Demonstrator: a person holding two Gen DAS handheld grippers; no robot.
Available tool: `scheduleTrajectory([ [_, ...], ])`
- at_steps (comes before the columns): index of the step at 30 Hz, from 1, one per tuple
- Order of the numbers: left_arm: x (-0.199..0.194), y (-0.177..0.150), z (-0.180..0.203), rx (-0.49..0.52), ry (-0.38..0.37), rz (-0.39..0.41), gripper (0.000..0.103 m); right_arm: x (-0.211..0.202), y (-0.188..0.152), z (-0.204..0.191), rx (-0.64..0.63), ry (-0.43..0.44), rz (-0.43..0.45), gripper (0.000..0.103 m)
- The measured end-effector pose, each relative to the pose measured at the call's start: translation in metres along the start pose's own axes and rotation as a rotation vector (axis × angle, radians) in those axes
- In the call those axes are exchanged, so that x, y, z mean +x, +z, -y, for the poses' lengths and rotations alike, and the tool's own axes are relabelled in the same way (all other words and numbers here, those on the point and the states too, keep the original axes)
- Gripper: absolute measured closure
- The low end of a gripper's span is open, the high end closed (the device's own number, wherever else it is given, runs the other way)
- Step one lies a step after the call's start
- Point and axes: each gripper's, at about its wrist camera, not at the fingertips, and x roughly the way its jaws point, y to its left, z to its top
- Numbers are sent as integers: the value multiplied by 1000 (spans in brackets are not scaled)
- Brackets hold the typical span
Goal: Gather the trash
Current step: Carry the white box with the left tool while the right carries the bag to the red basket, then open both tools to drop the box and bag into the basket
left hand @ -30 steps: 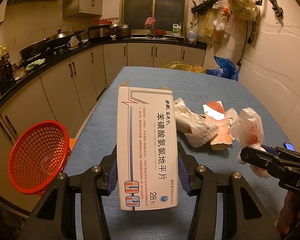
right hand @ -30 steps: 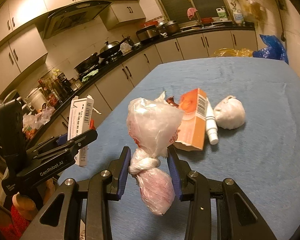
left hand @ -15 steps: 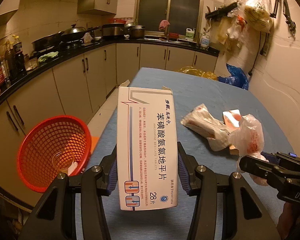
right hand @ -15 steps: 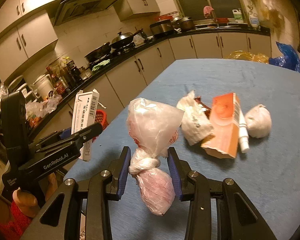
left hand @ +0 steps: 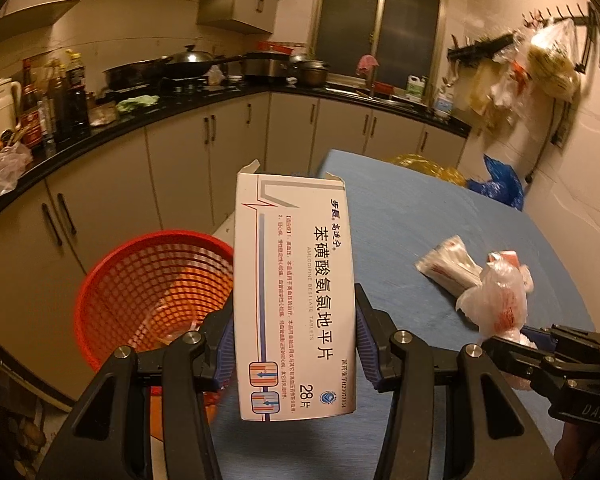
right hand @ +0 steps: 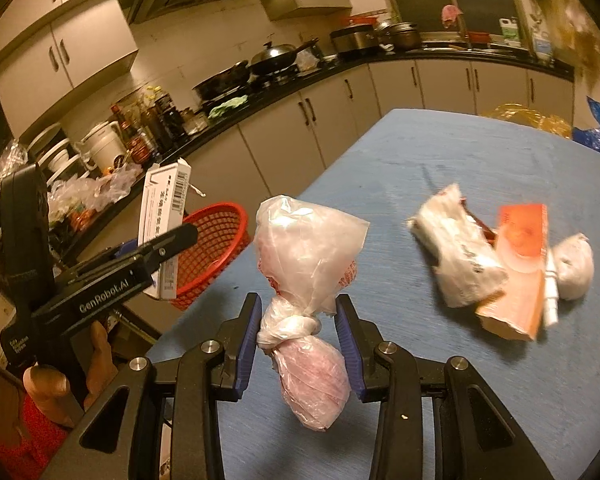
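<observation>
My left gripper (left hand: 294,344) is shut on a white medicine box (left hand: 296,292), held upright at the table's left edge beside the red mesh basket (left hand: 148,292). The box (right hand: 164,216) and the basket (right hand: 212,248) also show in the right wrist view. My right gripper (right hand: 296,340) is shut on a knotted clear plastic bag (right hand: 304,280) above the blue table (right hand: 440,168). More trash lies on the table to the right: a white wrapper (right hand: 460,260), an orange box (right hand: 520,268), a small white tube (right hand: 551,296) and a white wad (right hand: 574,266).
The basket stands off the table's left edge, below table height, with a clear plastic cup (left hand: 172,320) in it. Kitchen cabinets and a cluttered counter (left hand: 140,120) run along the left and back. Yellow (left hand: 428,164) and blue (left hand: 500,184) bags sit at the table's far end.
Both grippers have moved left toward the basket, each still holding its item. The basket looms larger beside the medicine box, and the trash on the table has shifted right in view.
</observation>
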Motion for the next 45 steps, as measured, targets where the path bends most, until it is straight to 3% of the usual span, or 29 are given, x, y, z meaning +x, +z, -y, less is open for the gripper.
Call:
scheduleTrajectory([
  [10,-8,7,-58,-82,94,23,54,37,26,-30,-17,79,-56,61],
  [17,3,4,-97,-136,141,-4,54,69,49,-65,-49,135,-86,61],
  [32,22,1,-132,-178,166,-43,54,152,83,-118,-33,191,-146,60],
  [35,19,1,-137,-191,163,-41,54,165,85,-122,-36,178,-161,54],
  [37,17,1,-139,-200,163,-42,53,165,86,-120,-25,170,-159,37],
  [42,9,0,-143,-214,161,-31,52,154,85,-110,-13,177,-133,36],
  [45,3,1,-140,-209,159,-19,42,141,83,-101,-5,166,-116,36],
])
